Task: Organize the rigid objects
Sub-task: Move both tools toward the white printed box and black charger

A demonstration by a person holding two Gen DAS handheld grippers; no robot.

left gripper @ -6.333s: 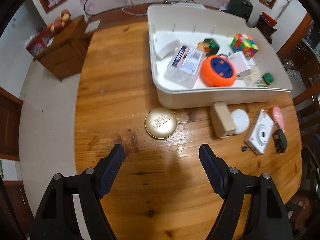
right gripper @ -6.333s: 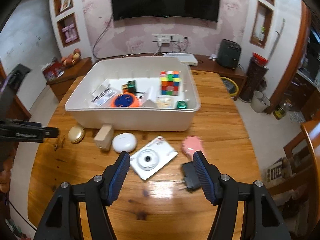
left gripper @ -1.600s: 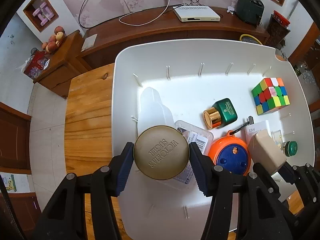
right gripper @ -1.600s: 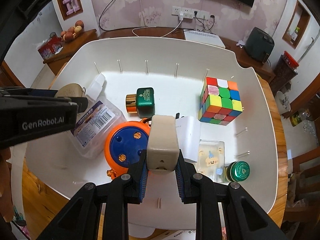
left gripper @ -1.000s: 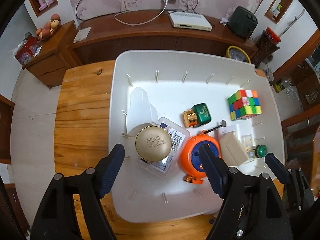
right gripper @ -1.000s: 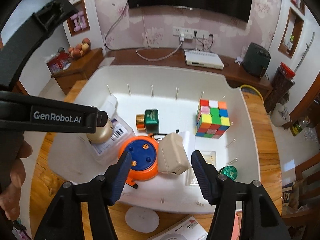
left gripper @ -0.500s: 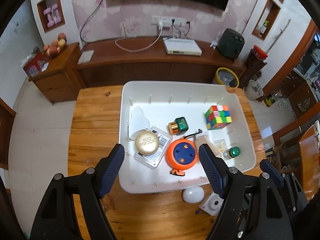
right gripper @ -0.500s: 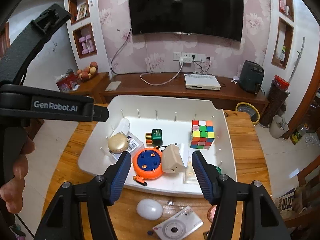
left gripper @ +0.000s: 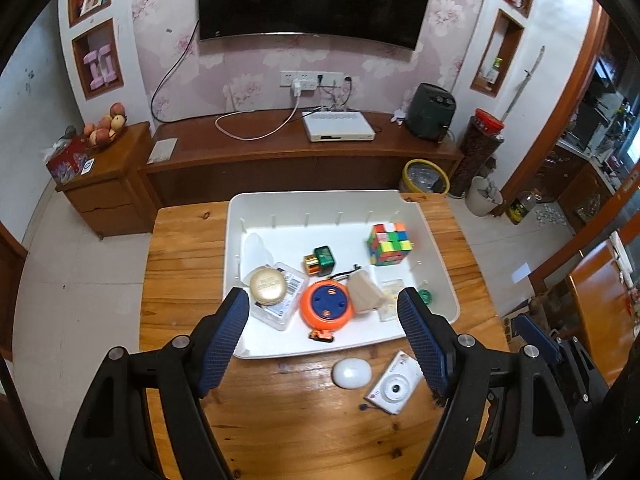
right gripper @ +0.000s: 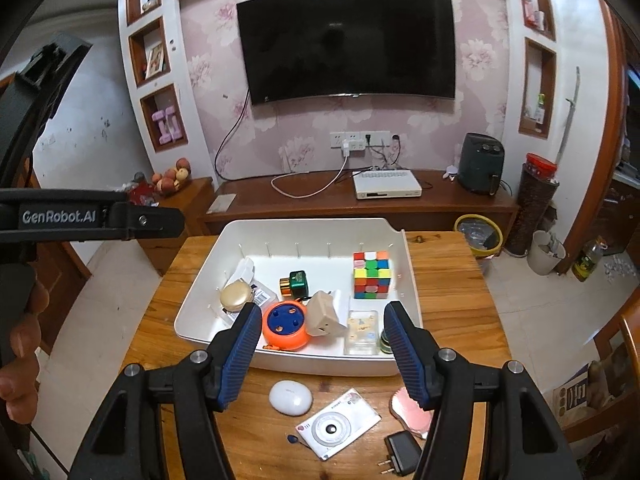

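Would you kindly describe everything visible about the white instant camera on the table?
The white instant camera lies flat on the wooden table, lens up, outside the white bin and turned at an angle to its near wall. It looks like glossy plastic, with a round silver-ringed lens and a short dark strap end at one corner. Nothing touches it; a white oval case lies beside it.

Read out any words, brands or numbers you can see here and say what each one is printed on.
"GenRobot.AI": on the left gripper's black body, seen at the left edge of the right wrist view.
Gold round tin: embossed lettering, too blurred to read.
Clear plastic box: barcode label, too small.
White camera: small print, unreadable.
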